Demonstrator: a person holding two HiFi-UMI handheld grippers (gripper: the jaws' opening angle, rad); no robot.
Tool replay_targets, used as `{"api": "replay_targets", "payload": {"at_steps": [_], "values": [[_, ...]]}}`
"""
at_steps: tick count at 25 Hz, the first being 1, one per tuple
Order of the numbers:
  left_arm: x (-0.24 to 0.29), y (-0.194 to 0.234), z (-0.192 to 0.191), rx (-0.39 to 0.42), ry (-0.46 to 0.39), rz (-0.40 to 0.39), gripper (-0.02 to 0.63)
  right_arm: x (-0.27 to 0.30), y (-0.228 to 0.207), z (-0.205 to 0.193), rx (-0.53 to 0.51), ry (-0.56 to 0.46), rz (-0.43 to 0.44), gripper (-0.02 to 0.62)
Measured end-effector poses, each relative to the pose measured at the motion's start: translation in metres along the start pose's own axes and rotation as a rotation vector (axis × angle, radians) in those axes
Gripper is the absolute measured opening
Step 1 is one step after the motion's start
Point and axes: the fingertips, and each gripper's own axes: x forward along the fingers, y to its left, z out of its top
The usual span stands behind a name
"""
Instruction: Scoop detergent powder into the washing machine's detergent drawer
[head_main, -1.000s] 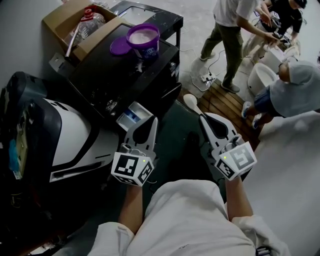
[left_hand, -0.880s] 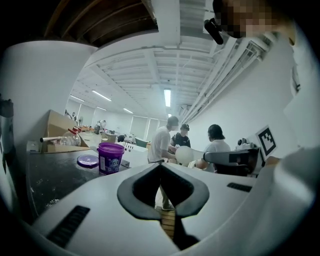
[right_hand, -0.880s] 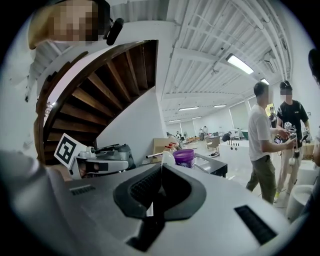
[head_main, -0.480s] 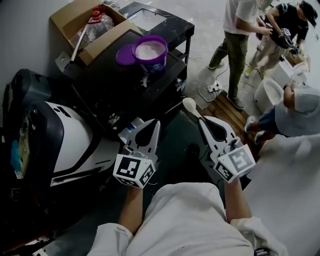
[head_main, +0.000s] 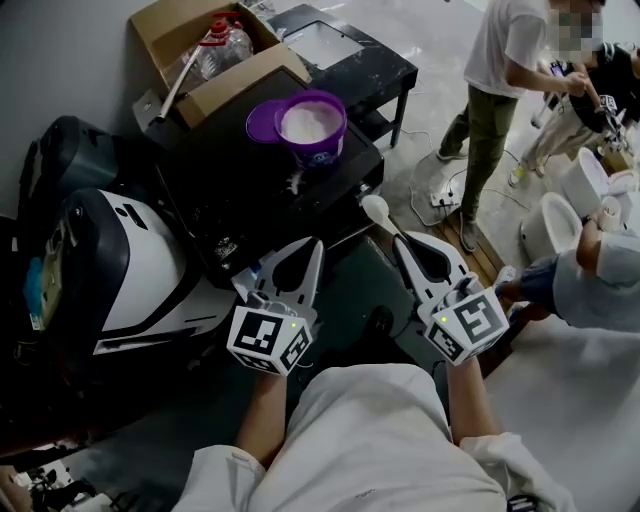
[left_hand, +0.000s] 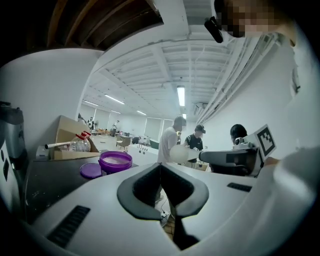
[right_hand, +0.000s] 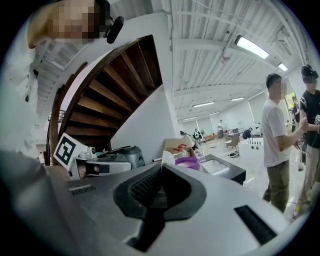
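Two pairs of jaws closed: our left gripper (head_main: 315, 243) empty, right gripper (head_main: 404, 240) pinching the handle end of a spoon (head_main: 377, 210) we judge light and stiff; open powder tub (head_main: 311, 125) on far tabletop (head_main: 232, 182).

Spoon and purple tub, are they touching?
Apart. Head view shows the spoon, held in the right gripper, short of the tub, with black washer top between them.

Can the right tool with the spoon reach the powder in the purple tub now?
Probably yes: the purple tub is open, lid beside it, nothing between it and the spoon in the right tool.
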Motion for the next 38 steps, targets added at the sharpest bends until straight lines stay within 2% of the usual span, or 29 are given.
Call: {"api": "replay_targets", "payload": {"at_steps": [8,14,21,38], "values": [[0.034,-0.012,0.001,-0.015,-0.009,0.070,0.020,0.008,-0.030,0.006,-0.001,0.009,0.096,0.009],[0.043,-0.018,0.001,-0.021,-0.011,0.079,0.020,0.011,-0.040,0.004,0.007,0.022,0.116,0.009],[0.048,-0.006,-0.005,-0.041,-0.003,0.100,0.020,0.021,-0.040,-0.001,0.006,0.050,0.134,0.009],[0.094,0.065,0.018,-0.030,0.001,0.023,0.020,0.107,-0.059,0.018,-0.011,0.051,0.080,0.009]]}}
